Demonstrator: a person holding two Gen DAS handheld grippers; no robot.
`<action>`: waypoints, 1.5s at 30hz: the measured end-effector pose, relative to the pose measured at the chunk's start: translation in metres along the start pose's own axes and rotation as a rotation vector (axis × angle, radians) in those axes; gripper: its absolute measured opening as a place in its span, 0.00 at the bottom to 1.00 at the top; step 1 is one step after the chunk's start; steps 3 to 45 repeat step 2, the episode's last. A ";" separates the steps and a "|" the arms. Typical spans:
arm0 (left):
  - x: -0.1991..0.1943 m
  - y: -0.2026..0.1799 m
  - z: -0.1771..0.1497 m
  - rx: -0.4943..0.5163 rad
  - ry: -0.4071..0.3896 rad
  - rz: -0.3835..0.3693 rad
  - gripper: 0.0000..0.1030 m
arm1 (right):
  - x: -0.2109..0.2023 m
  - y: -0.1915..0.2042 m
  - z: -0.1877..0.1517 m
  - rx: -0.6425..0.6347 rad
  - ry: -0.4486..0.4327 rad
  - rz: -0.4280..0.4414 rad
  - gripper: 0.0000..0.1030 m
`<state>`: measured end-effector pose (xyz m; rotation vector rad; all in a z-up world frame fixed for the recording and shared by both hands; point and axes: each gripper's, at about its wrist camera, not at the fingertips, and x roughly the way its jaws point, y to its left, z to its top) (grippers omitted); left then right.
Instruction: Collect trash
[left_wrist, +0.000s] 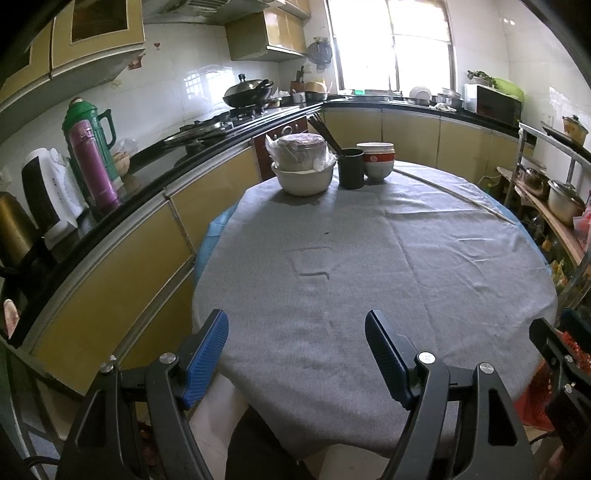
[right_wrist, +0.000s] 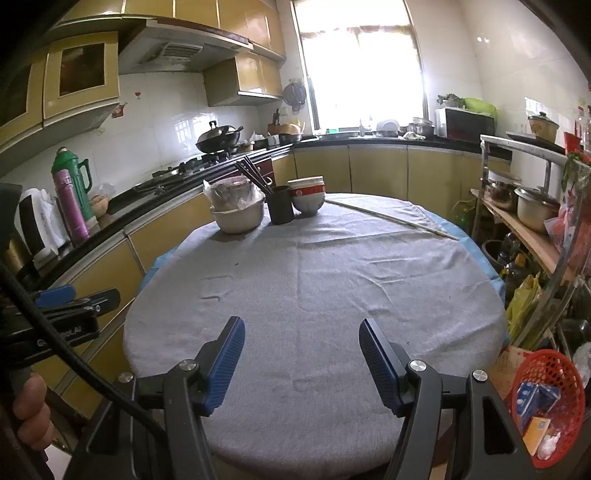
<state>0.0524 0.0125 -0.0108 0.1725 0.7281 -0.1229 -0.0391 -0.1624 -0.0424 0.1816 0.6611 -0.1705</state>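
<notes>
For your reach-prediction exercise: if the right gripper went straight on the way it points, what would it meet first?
Most likely the bare grey tablecloth just ahead of the right gripper; its open jaws hold nothing, though depth is uncertain.

A small kitchen in daylight: a bright window (right_wrist: 360, 74) glares at the far wall above a black countertop (right_wrist: 388, 139) that wraps the left and far sides. Yellow cabinets (left_wrist: 110, 266) run below and above it, against white tiled walls (left_wrist: 177, 81). A round table (right_wrist: 332, 280) under grey cloth fills the middle; a cluttered shelf rack (right_wrist: 524, 221) stands right
</notes>
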 end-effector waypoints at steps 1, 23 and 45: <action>0.004 0.000 0.001 -0.003 0.009 -0.003 0.75 | 0.003 -0.002 0.000 0.003 0.002 -0.003 0.67; 0.012 -0.001 0.002 -0.006 0.027 -0.009 0.75 | 0.008 -0.006 -0.001 0.005 0.002 -0.009 0.67; 0.012 -0.001 0.002 -0.006 0.027 -0.009 0.75 | 0.008 -0.006 -0.001 0.005 0.002 -0.009 0.67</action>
